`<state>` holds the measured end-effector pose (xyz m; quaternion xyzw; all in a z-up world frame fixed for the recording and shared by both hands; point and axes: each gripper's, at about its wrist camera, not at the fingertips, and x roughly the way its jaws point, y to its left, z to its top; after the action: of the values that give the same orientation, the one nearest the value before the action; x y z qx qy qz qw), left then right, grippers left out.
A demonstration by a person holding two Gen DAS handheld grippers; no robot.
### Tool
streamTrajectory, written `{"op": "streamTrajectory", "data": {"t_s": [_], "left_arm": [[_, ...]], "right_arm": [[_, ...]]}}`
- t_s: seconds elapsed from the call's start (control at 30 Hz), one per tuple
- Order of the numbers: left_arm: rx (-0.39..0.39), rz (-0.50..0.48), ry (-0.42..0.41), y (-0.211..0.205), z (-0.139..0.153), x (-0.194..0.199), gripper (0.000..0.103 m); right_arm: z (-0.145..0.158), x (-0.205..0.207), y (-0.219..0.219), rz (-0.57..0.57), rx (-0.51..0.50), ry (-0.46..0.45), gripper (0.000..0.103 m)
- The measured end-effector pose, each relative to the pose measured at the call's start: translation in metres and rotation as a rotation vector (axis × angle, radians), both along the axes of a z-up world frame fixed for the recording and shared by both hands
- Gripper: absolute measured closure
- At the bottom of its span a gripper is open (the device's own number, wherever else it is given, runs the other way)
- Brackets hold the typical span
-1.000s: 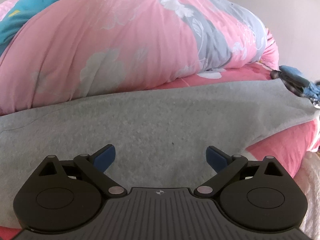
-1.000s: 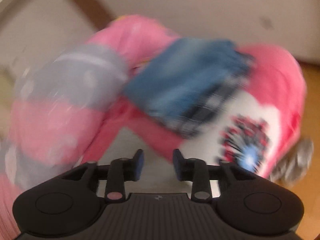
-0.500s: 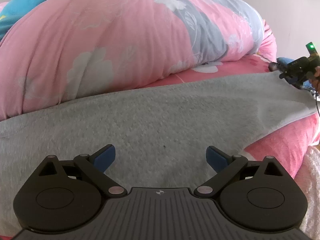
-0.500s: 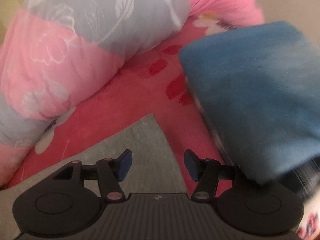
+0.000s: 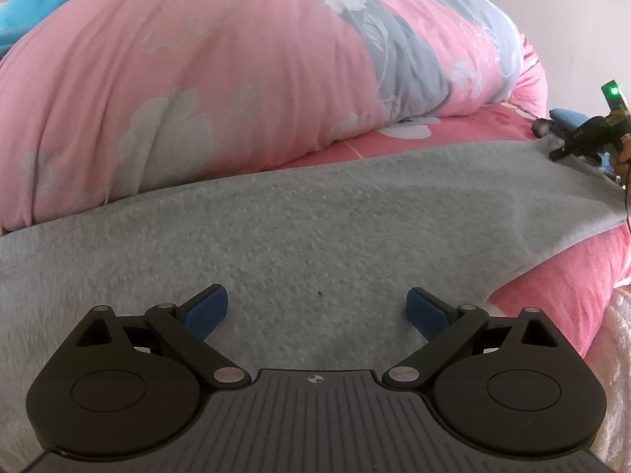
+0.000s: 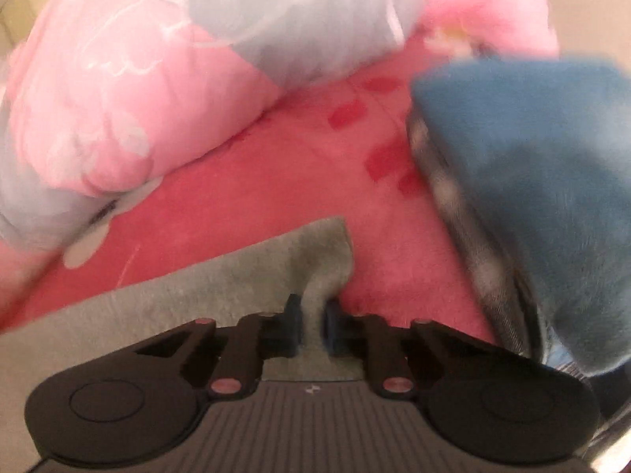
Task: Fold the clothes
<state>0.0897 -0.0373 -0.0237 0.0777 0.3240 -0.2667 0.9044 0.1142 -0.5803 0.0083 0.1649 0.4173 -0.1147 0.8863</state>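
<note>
A grey fleece garment [image 5: 315,228] lies spread flat across the pink bed. My left gripper [image 5: 317,309] hovers low over its near part, open wide, with nothing between its blue pads. In the right wrist view, my right gripper [image 6: 312,325] is shut on the far corner of the grey garment [image 6: 221,287], whose cloth bunches up between the pads. The right gripper [image 5: 579,140] also shows in the left wrist view at the garment's far right corner, a green light lit on it.
A big pink and grey floral duvet [image 5: 221,79] is heaped behind the garment. A folded blue cloth [image 6: 532,181] lies on the pink sheet [image 6: 276,173] right of the held corner. A white fluffy blanket [image 5: 619,358] hangs at the bed's right edge.
My right gripper swung in to the garment's far corner and went from open to shut on the cloth. The left gripper crept slightly forward and stayed open.
</note>
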Motion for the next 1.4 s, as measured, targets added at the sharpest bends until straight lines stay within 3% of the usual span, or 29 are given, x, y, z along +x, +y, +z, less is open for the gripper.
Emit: {"op": "streamTrajectory", "data": {"t_s": [0.2,0.37,0.43,0.47,0.53,0.8,0.93,1.33,1.4], "left_arm": [[-0.001,-0.01,-0.014,-0.002,0.001,0.002,0.005],[0.005,-0.006,-0.014,-0.006,-0.005,0.003,0.005],[0.017,-0.01,-0.019,-0.007,-0.007,0.002,0.005],[0.025,-0.013,-0.026,-0.008,-0.008,0.001,0.005],[0.029,-0.017,-0.032,-0.008,-0.008,0.0,0.005],[-0.011,-0.001,-0.052,0.0,0.005,-0.001,0.005],[0.013,0.024,-0.045,0.002,0.01,-0.002,0.005],[0.081,0.092,-0.014,0.027,0.003,0.0,0.005],[0.086,0.096,-0.008,0.03,0.003,0.001,0.005]], "right_arm": [[0.033,-0.006,0.036,0.004,-0.264,-0.1,0.094],[0.015,0.011,0.039,-0.009,-0.36,-0.054,0.095],[-0.005,0.02,0.034,-0.046,-0.346,-0.021,0.094],[-0.001,0.015,0.039,-0.036,-0.308,-0.027,0.093],[0.006,0.005,0.049,-0.017,-0.234,-0.038,0.072],[0.036,-0.033,0.088,0.06,0.065,-0.085,0.072],[0.051,-0.052,0.107,0.098,0.213,-0.108,0.072],[0.025,-0.138,0.106,0.018,0.058,-0.11,0.076],[0.021,-0.153,0.105,0.004,0.032,-0.11,0.082]]}}
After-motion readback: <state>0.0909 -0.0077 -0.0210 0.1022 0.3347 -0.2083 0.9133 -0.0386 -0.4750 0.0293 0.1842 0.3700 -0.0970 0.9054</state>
